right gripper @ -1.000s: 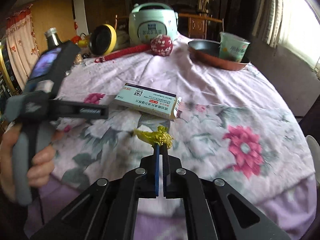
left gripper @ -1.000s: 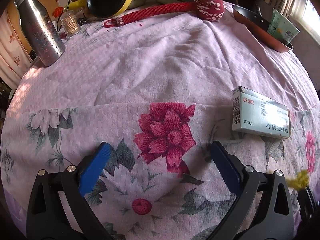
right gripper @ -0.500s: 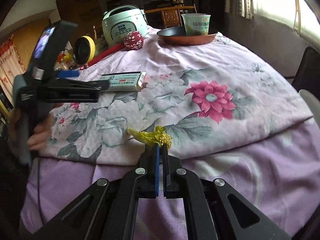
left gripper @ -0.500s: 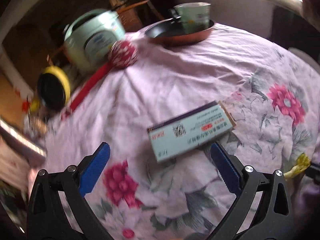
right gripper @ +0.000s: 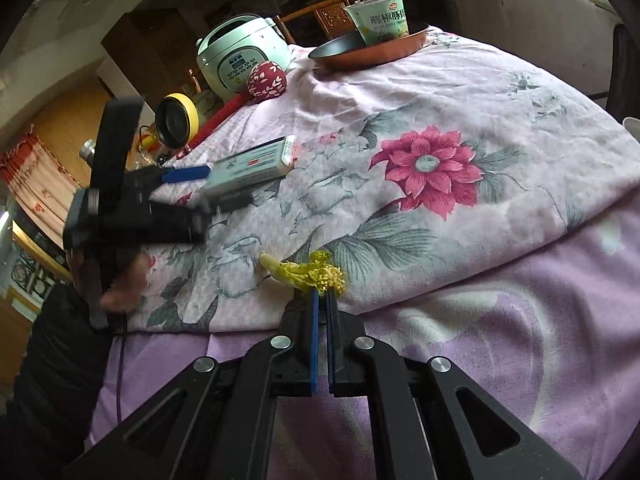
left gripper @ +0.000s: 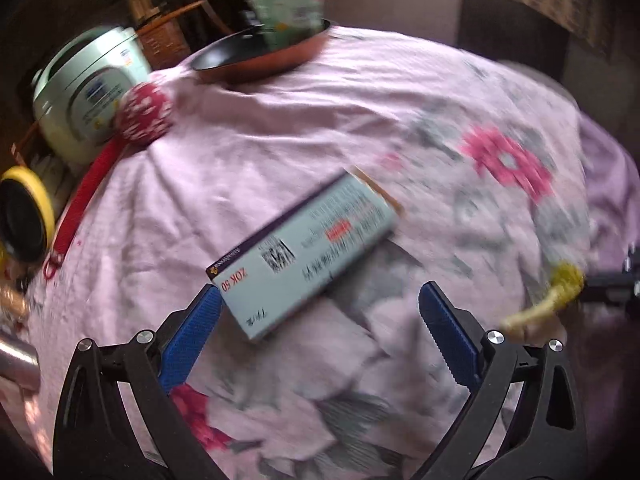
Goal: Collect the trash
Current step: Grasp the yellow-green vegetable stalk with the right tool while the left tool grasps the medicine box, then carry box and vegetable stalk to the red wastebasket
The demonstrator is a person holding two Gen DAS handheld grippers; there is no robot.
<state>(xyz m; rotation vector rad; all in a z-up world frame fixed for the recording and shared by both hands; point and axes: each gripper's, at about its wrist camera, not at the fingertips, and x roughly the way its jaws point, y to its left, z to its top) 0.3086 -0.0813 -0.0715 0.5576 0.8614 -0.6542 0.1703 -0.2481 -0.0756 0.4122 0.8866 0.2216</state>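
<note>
Through the left wrist camera we see our left gripper [left gripper: 320,312] with its jaws standing wide apart over the floral tablecloth [left gripper: 304,128], nothing pressed between them. The flat medicine box [left gripper: 306,250] lies on the cloth just ahead, its near corner reaching in between the blue pads [left gripper: 188,336] but not gripped; the picture is blurred, so we cannot say whether a pad brushes it. Toward the table's right edge a yellow vegetable scrap [left gripper: 554,294] hangs at the tip of our other gripper. At the far edge sit a frying pan [left gripper: 260,62] with an instant-noodle cup [left gripper: 290,12] standing in it, a rice cooker [left gripper: 84,92] and a red padded mallet [left gripper: 146,114].

Through the right wrist camera our right gripper [right gripper: 320,294] has its jaws pressed together on the yellow scrap [right gripper: 308,272], held just off the near edge of the table. To the left, the left gripper [right gripper: 176,188] reaches across the cloth toward the box [right gripper: 250,166], which lies near the table's middle.

We judge the job partly done: one piece of trash is in hand but not yet dropped anywhere, and no bin shows in either view. The box looks to be the next pickup, not yet gripped. The noodle cup in the pan may also be trash; that we cannot tell.
</note>
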